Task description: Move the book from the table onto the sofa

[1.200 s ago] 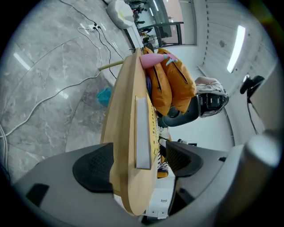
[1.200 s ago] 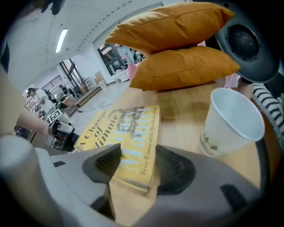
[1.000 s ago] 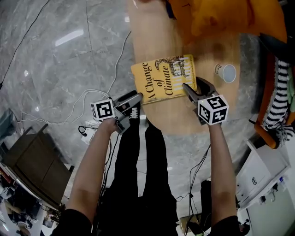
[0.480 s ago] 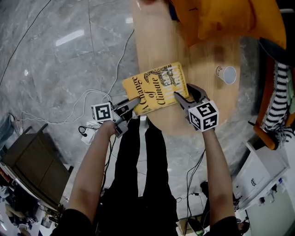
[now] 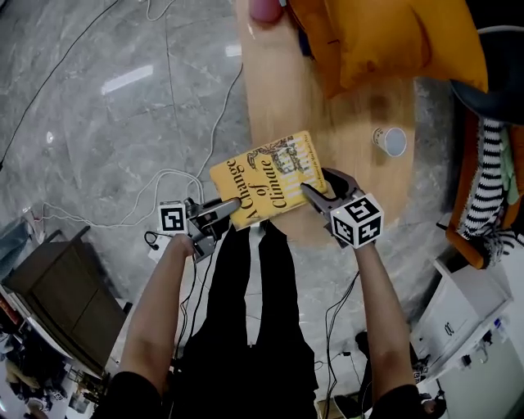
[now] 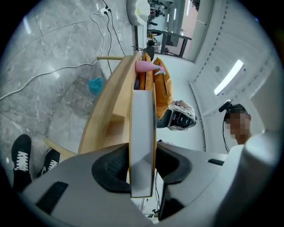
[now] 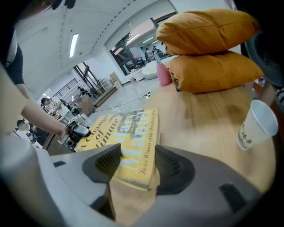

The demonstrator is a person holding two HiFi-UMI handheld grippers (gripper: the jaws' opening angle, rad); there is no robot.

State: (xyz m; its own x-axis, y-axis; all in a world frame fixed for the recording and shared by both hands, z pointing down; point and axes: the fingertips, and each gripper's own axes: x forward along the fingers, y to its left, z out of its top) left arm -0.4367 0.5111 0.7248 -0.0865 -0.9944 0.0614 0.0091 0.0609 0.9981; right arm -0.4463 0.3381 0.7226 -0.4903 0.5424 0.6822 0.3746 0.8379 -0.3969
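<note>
A yellow book lies on the wooden table, its near-left part sticking out past the table edge. My left gripper points level at that overhanging corner. In the left gripper view the book stands edge-on between the jaws of the left gripper, which are closing with both pads against it. My right gripper slants down onto the book's right corner. In the right gripper view that corner of the book is wedged between the pads of the right gripper.
A paper cup stands on the table to the right of the book. Two orange pillows are stacked at the far end beside a pink object. White cables trail over the marble floor at left. A striped cloth hangs at right.
The book has slid toward the table's near-left edge and overhangs it, the right gripper moving with it. The left gripper's jaws have closed onto the overhanging corner.
</note>
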